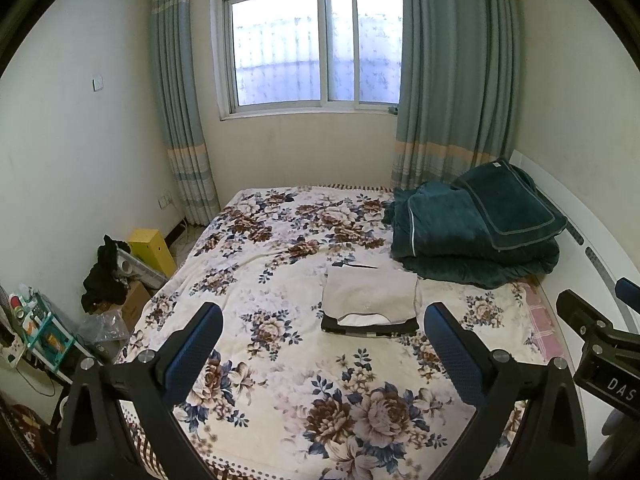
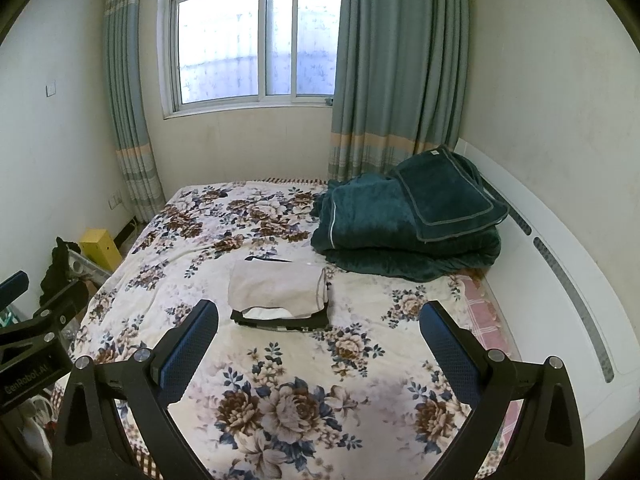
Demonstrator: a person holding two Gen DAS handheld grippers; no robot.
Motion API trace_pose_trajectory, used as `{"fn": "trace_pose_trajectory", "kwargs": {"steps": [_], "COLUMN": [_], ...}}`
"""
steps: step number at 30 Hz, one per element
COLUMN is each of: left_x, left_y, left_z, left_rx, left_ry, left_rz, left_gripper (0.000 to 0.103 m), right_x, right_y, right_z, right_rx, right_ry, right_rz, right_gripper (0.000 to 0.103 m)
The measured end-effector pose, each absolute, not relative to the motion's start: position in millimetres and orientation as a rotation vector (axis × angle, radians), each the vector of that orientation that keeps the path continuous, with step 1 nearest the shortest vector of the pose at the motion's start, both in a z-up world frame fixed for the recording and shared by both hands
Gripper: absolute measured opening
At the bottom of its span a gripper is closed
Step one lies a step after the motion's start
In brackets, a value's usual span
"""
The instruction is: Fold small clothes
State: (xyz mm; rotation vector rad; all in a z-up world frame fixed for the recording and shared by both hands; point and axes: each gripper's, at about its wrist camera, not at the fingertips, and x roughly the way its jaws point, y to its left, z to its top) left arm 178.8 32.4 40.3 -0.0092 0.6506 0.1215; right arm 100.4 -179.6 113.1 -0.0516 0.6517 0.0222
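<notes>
Left claw (image 1: 323, 334) wide, empty, above bed (image 1: 280, 392). Right claw (image 2: 318, 330) wide, empty too. Folded clothes (image 1: 370, 300) stacked just ahead, between fingers in view. Green blanket (image 1: 476, 232) beyond, right. Risk: careless grab would topple stack, undo folds.

The right claw (image 2: 318, 324) hangs over the flowered bed (image 2: 280, 380), its blue-padded fingers (image 2: 192, 336) spread wide and gripping nothing; ahead lies a small folded stack of clothes (image 2: 280, 296), beige on top, dark beneath. Behind it sits a dark green blanket pile (image 2: 404, 228); the left claw (image 2: 24, 320) shows at the left edge.
</notes>
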Motion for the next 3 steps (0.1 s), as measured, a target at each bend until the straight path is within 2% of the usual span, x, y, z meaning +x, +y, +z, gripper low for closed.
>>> {"fn": "trace_pose_trajectory", "kwargs": {"steps": [3], "left_x": [181.8], "left_y": [35.6], "left_z": [46.5], "left_rx": [-0.007], "left_ry": [0.641], "left_rz": [0.118], "left_gripper": [0.103], "right_x": [100.0], "right_y": [-179.0], "right_z": [113.0], "right_rx": [-0.049], "right_ry": [0.652], "right_rz": [0.021], "right_gripper": [0.102]}}
